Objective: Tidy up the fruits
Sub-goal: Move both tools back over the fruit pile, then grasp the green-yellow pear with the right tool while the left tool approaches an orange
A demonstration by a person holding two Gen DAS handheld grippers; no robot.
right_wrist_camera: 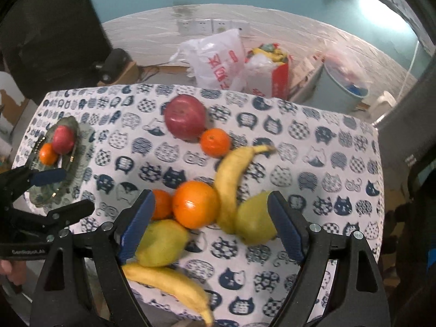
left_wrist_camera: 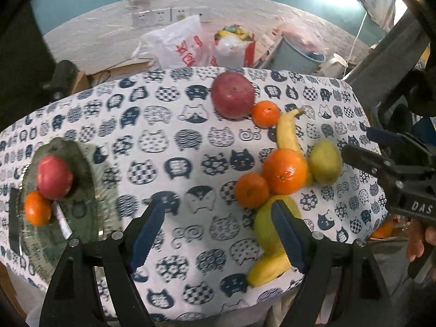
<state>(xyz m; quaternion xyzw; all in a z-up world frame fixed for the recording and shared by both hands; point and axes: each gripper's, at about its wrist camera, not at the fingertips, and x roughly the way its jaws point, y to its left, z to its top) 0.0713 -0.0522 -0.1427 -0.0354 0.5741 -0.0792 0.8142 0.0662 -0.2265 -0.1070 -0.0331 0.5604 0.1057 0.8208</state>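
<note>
A glass plate [left_wrist_camera: 81, 163] at the table's left holds a red apple [left_wrist_camera: 54, 177] and a mandarin [left_wrist_camera: 38, 212]. On the cat-print cloth [left_wrist_camera: 174, 125] lie a big red apple [left_wrist_camera: 233, 95], a mandarin [left_wrist_camera: 265, 114], a banana [left_wrist_camera: 287, 133], a large orange [left_wrist_camera: 284, 170], a small mandarin [left_wrist_camera: 252, 189], two pears [left_wrist_camera: 325, 162] and a second banana [left_wrist_camera: 269, 268]. My left gripper [left_wrist_camera: 218, 209] hangs open over bare cloth beside the pile. My right gripper [right_wrist_camera: 209, 199] stands open above the orange [right_wrist_camera: 196, 204], with a pear [right_wrist_camera: 253, 218] by its right finger, gripping nothing.
Behind the table stand plastic bags [left_wrist_camera: 179, 43], a grey bucket [left_wrist_camera: 297, 54] and wall sockets [left_wrist_camera: 160, 16]. The table's near edge lies just under both grippers. A small white label [left_wrist_camera: 61, 220] lies on the plate. A hand [left_wrist_camera: 417, 245] holds the right gripper.
</note>
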